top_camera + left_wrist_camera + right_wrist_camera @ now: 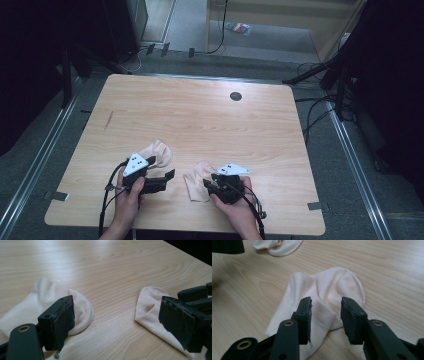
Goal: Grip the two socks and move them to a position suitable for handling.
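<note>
The light wooden table (pixel 200 120) is bright in the high view, but the room around it is very dark. In the left gripper view, a white shine sits on the far wood. Close black jaws look a bit blurry.

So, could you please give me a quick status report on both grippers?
Left gripper open beside left sock. Right gripper open, jaws astride right sock. Nothing gripped. Table unobstructed.

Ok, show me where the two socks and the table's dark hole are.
Left sock (pixel 159 151), high view, its toe end.
Right sock (pixel 337 285), right gripper view, its rounded middle.
Hole (pixel 235 96), high view, its centre.
</note>
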Available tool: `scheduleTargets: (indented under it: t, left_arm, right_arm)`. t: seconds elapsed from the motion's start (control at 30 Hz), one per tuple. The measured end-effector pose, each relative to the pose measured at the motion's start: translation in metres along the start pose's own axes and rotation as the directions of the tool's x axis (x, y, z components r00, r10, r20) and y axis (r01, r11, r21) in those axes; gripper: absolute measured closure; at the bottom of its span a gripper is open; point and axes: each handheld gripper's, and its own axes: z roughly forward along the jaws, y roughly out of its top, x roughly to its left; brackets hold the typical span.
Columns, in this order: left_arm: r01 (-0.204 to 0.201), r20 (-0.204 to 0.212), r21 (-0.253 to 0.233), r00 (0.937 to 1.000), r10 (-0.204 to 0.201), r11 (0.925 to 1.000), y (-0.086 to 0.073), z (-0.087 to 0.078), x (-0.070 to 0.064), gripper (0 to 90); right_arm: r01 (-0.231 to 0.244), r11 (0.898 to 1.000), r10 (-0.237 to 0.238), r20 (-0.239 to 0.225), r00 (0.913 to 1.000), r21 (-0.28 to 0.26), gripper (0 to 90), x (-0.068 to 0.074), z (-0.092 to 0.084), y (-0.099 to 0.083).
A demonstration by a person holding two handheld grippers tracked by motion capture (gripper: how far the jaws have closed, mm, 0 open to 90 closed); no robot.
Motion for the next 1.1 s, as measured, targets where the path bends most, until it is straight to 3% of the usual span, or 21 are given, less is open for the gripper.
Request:
scheduleTargets:
  t: [0.17, 0.27, 0.4, 0.53, 0.8, 0.87, 1.0, 1.1]
  left_arm:
    - [-0.014, 0.017, 0.008, 0.9997, 0.014, 0.9999, -0.001, 0.002, -0.004, 13.3]
    - [-0.020, 0.016, 0.012, 0.9997, 0.019, 0.9997, -0.002, 0.003, -0.006, 13.4]
    - [-0.021, 0.022, 0.017, 0.9995, 0.020, 0.9996, -0.003, 0.004, -0.007, 13.4]
    - [-0.015, 0.029, 0.018, 0.9995, 0.015, 0.9997, -0.003, 0.004, -0.007, 13.4]
    - [-0.009, 0.063, 0.027, 0.9980, 0.007, 0.9996, -0.003, 0.006, -0.011, 13.4]
    - [-0.003, 0.094, 0.028, 0.9956, 0.000, 0.9996, -0.003, 0.007, -0.014, 13.4]
    - [-0.030, 0.177, 0.057, 0.9840, 0.019, 0.9979, -0.006, 0.012, -0.024, 13.3]
    - [-0.039, 0.208, 0.094, 0.9779, 0.019, 0.9948, -0.009, 0.020, -0.032, 13.0]
  right_arm:
    - [0.005, 0.999, -0.004, -0.016, 0.9999, 0.038, 58.1, -0.001, 0.008, -0.003]
    - [0.003, 1.000, -0.003, -0.012, 0.9999, 0.030, 60.6, -0.001, 0.010, -0.003]
    - [0.065, 0.998, -0.066, 0.039, 0.9971, 0.028, 71.7, 0.006, 0.010, -0.004]
    - [0.127, 0.992, -0.128, 0.058, 0.9900, 0.022, 81.5, 0.014, 0.009, -0.004]
    - [0.142, 0.987, -0.139, 0.048, 0.9891, -0.074, 83.5, 0.026, -0.010, 0.009]
    - [0.126, 0.986, -0.123, 0.028, 0.9919, -0.107, 84.1, 0.026, -0.017, 0.018]
    - [0.112, 0.982, -0.109, 0.033, 0.9935, -0.154, 84.4, 0.026, -0.026, 0.034]
    - [0.102, 0.980, -0.097, 0.032, 0.9947, -0.170, 84.5, 0.027, -0.032, 0.041]
